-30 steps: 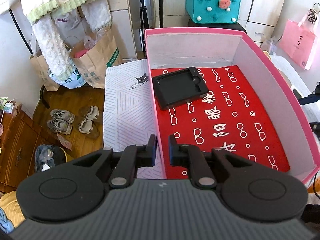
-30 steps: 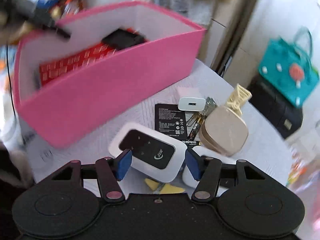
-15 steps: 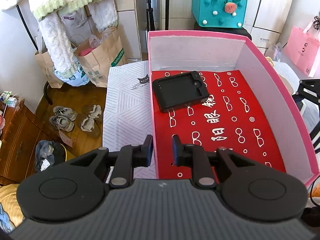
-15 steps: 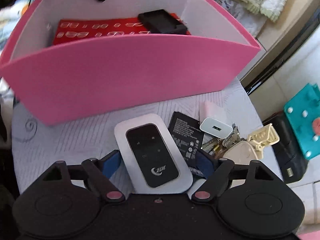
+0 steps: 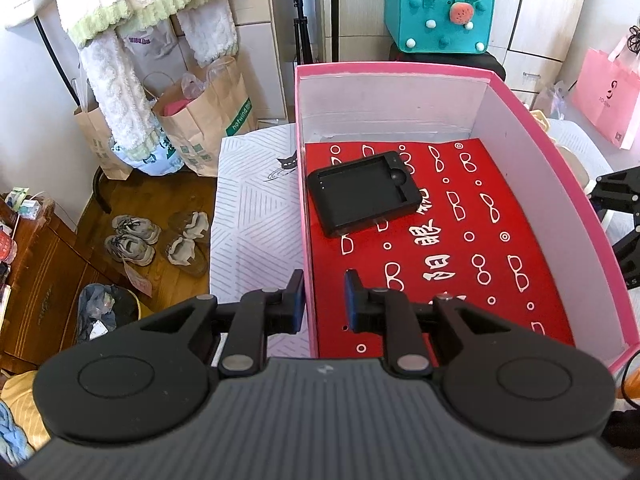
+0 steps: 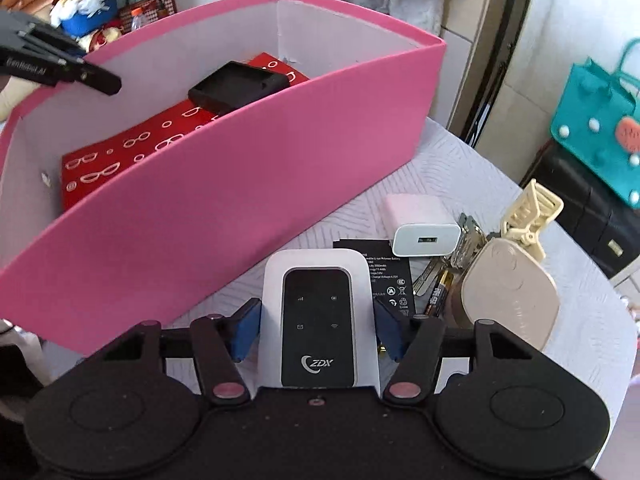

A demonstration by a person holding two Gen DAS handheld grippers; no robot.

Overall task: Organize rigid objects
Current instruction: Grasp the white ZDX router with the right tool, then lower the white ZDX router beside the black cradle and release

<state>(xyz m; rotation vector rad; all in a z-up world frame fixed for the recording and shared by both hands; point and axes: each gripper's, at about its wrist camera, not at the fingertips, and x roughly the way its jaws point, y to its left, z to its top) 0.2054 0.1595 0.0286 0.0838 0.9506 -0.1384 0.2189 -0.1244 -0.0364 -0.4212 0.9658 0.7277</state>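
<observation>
The right gripper (image 6: 316, 330) sits low over the worktop (image 6: 472, 160), which is covered with a pale patterned cloth. A white pocket router (image 6: 318, 312) with a black face lies lengthwise between its blue-padded fingers (image 6: 245, 330). The fingers have just been closing in on it, and both pads now lie against the router's long sides, so the gripper is clamped on it. The router rests on the cloth just beside the outer wall of the pink box (image 6: 224, 208).

To the right of the router lies a small heap: a black battery (image 6: 390, 272) partly under the router's corner, a white charger (image 6: 425, 239) with a pale pink block (image 6: 414, 208) behind it, some keys (image 6: 466, 240), a cylindrical cell (image 6: 440, 292), a cream hair clip (image 6: 528, 216) and a beige rounded case (image 6: 510, 292).

The left gripper (image 5: 323, 300) hovers over the near left corner of the pink box (image 5: 560, 168). Its fingers (image 5: 297, 300) stand slightly apart with nothing held; the box's left wall runs up between them, without being pinched. Inside, a red sheet (image 5: 472, 264) printed with white spectacles covers the floor, and a black tray-like case (image 5: 362, 198) lies flat on it near the far left corner.

Beyond the worktop, shoes (image 5: 132, 238) sit on the wooden floor and a teal bag (image 5: 438, 18) stands behind the box
</observation>
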